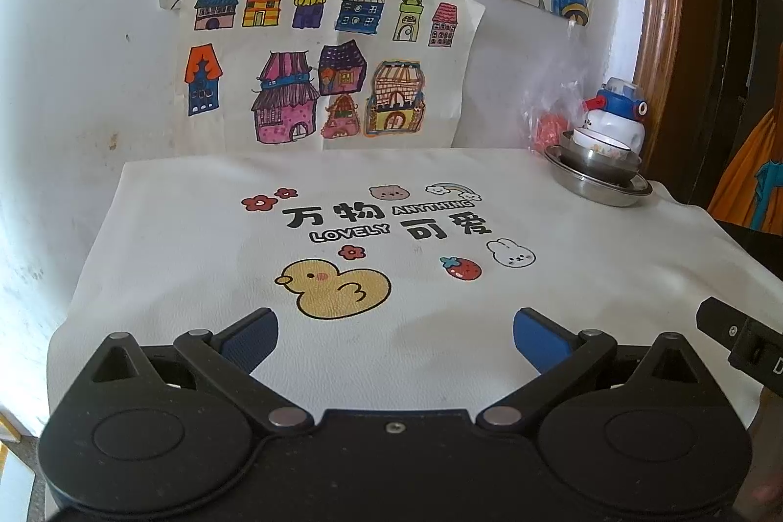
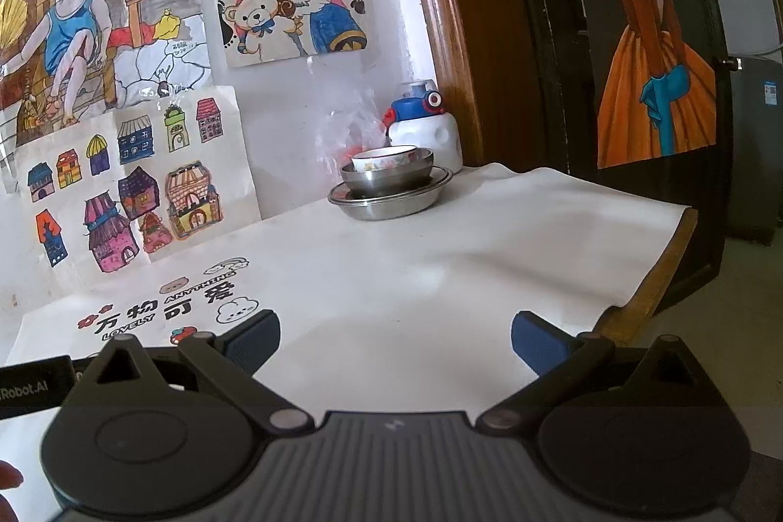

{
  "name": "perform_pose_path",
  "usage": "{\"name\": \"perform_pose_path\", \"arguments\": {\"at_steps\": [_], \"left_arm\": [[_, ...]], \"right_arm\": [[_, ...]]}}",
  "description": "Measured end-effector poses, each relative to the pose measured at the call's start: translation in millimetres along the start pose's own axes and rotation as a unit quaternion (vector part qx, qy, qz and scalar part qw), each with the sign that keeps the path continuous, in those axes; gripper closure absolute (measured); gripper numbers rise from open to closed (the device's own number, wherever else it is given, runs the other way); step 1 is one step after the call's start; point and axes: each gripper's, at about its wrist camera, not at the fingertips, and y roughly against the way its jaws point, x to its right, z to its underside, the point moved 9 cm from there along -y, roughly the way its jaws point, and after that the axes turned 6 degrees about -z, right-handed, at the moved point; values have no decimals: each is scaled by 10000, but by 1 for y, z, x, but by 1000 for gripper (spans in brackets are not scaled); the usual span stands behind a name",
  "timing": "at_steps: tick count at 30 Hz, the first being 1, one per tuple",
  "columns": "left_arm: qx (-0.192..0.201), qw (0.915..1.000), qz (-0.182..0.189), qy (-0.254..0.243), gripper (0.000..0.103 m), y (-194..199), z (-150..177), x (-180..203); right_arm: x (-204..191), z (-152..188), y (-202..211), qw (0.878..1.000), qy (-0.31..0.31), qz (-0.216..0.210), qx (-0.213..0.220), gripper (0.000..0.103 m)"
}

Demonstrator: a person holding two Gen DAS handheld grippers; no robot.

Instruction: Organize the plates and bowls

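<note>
- While both tools hang low over the white printed cloth point(image 1: 563, 228), neither has anything between its fingers: the left gripper point(image 1: 395, 333) stands spread wide, its blue pads point(image 1: 252, 336) well apart at the bottom of its frame, and the right gripper point(image 2: 395, 338) is spread just as wide at the bottom of its own.
- All the tableware sits together as one stack at the far corner of the table: right of centre in the left wrist view, just above centre in the right wrist view.
- At the bottom of that stack is a shallow steel plate point(image 2: 391, 199); a steel bowl point(image 2: 391, 174) rests in it, and a small white patterned bowl point(image 2: 384, 157) nests inside the steel bowl.
- Just behind the stack stands a white bottle with a blue and red cap point(image 2: 426, 121), with a crinkled clear plastic bag point(image 2: 347, 130) beside it against the wall.
- Coloured drawings point(image 1: 313, 72) fill the wall in the upper part of both frames.
- Judging by how things lie, the sorting looks finished or nearly so: plate and bowls are nested by size, and no loose dish shows anywhere on the cloth.
- If anything remains, it calls for a long reach up-frame to the stack, the fingers closing on one rim without tipping the nested bowls or knocking the bottle close behind.
</note>
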Motion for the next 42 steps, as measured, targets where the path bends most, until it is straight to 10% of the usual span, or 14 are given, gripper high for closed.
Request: {"name": "perform_pose_path", "arguments": {"at_steps": [42], "left_arm": [[-4,10000,24,1,1,3,5,-2]], "right_arm": [[-1,5,8,10000,-52,-34,-57,0]]}}
